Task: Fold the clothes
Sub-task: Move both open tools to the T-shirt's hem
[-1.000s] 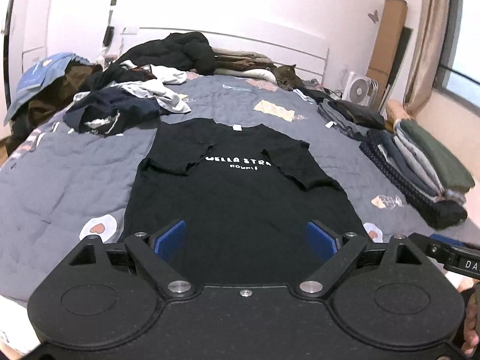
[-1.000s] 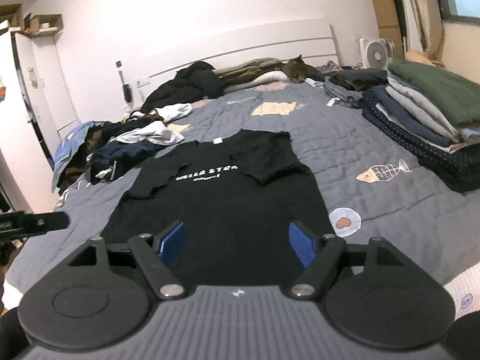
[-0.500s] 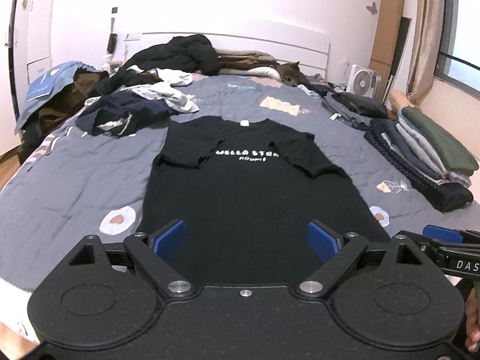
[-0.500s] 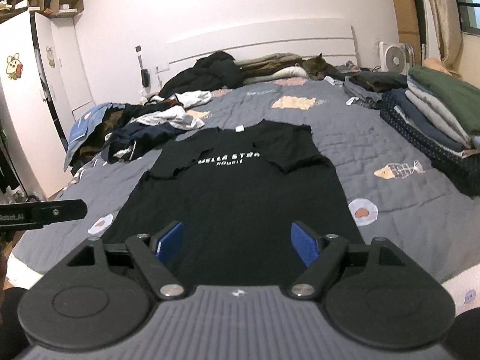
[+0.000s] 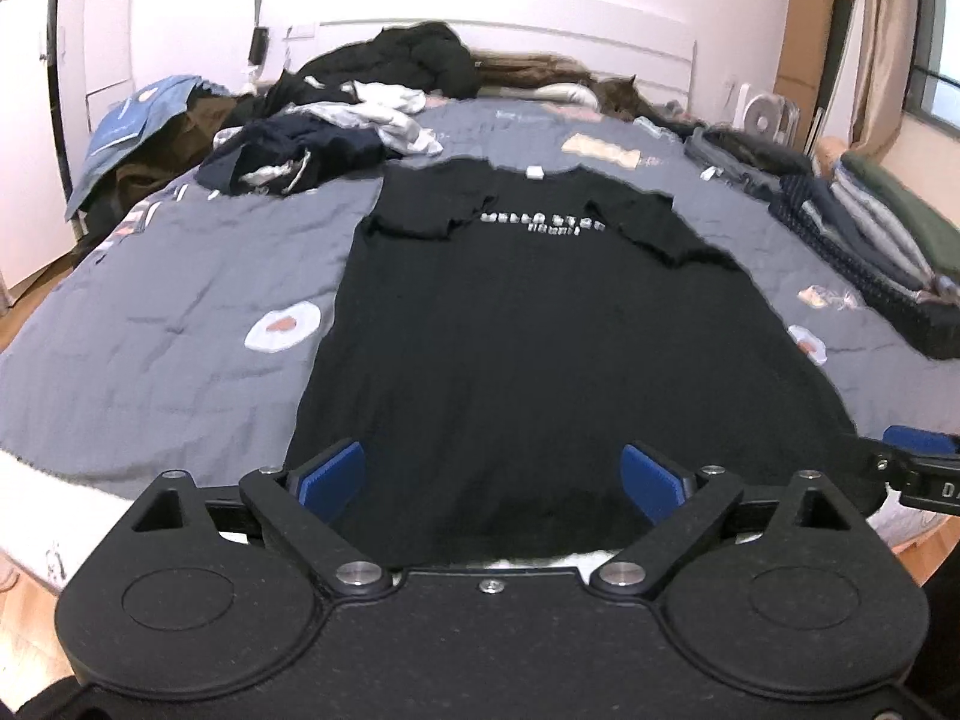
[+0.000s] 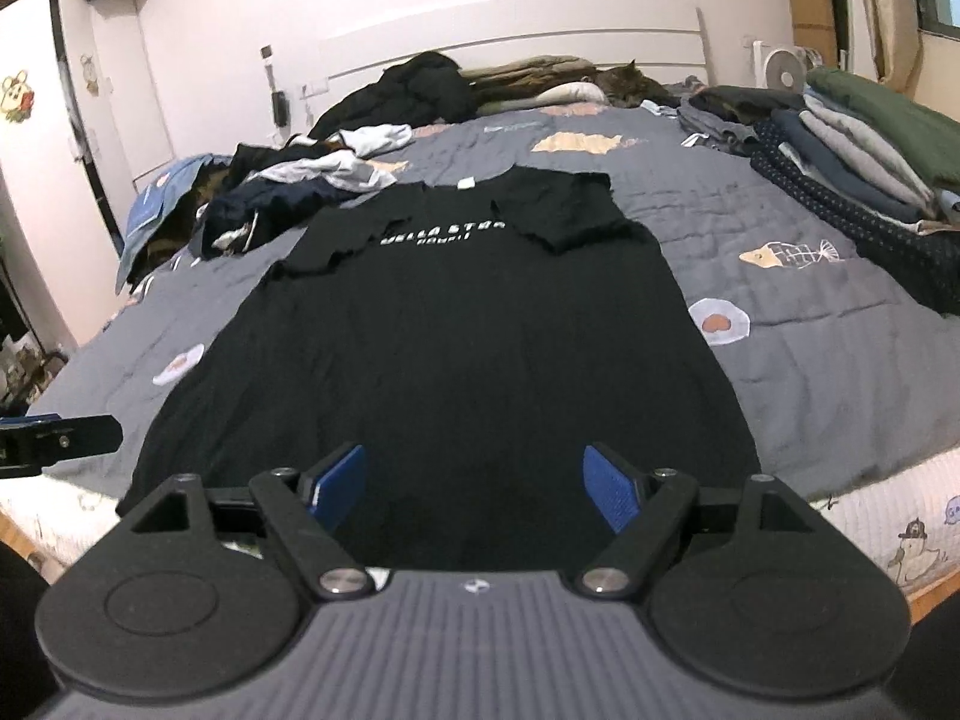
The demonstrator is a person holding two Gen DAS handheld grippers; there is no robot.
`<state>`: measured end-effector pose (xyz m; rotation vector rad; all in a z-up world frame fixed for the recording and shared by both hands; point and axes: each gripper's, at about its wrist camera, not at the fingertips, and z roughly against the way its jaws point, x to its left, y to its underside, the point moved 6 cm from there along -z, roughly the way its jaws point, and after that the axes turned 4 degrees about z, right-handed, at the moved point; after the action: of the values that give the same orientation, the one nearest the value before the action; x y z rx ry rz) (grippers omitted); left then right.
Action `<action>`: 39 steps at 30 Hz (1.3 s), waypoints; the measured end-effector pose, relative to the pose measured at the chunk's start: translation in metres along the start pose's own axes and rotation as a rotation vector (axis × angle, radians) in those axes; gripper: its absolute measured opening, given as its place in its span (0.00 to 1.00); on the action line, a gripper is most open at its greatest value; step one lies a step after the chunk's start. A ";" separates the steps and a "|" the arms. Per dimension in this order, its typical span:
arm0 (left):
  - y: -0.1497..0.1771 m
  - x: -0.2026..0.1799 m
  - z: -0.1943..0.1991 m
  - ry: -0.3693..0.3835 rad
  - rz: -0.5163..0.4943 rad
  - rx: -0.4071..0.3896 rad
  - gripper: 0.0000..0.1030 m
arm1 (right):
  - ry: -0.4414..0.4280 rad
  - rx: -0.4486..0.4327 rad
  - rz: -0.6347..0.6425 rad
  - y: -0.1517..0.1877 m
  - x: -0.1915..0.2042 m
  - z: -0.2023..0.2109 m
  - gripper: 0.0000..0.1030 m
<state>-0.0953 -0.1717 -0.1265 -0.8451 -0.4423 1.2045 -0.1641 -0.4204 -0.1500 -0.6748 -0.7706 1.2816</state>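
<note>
shirt: black T-shirt (image 5: 540, 324) lies flat on the grey quilted bed (image 5: 156, 324), print up, both sleeves turned in over the chest
long axis: runs hem to collar, straight away from both cameras; collar at the far end, hem at the near bed edge
left hand-held gripper (image 5: 495, 480): released, blue pads spread wide, nothing between them; sits over the hem, toward its left half
right hand-held gripper (image 6: 471, 486): released too, grasping nothing; over the hem, toward its right half
nearer: about even, each close to its own hem corner; collar end well apart from both
contact: cannot tell if either touches cloth
stage: sleeves in, body at full length; a hem-to-collar fold would fit, judgement only
others: folded stack (image 6: 864, 156) on the right side of the bed, loose heap (image 5: 312, 144) at far left
</note>
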 end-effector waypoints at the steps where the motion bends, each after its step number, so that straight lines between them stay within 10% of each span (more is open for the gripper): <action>1: 0.000 -0.002 0.000 0.005 -0.004 0.000 0.90 | -0.003 0.001 0.007 0.002 0.000 0.001 0.77; 39: 0.003 0.012 -0.010 -0.092 -0.087 0.064 0.90 | -0.032 0.042 0.040 0.000 -0.014 -0.008 0.77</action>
<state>-0.0861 -0.1634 -0.1371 -0.7107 -0.5080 1.1738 -0.1588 -0.4343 -0.1564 -0.6404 -0.7571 1.3444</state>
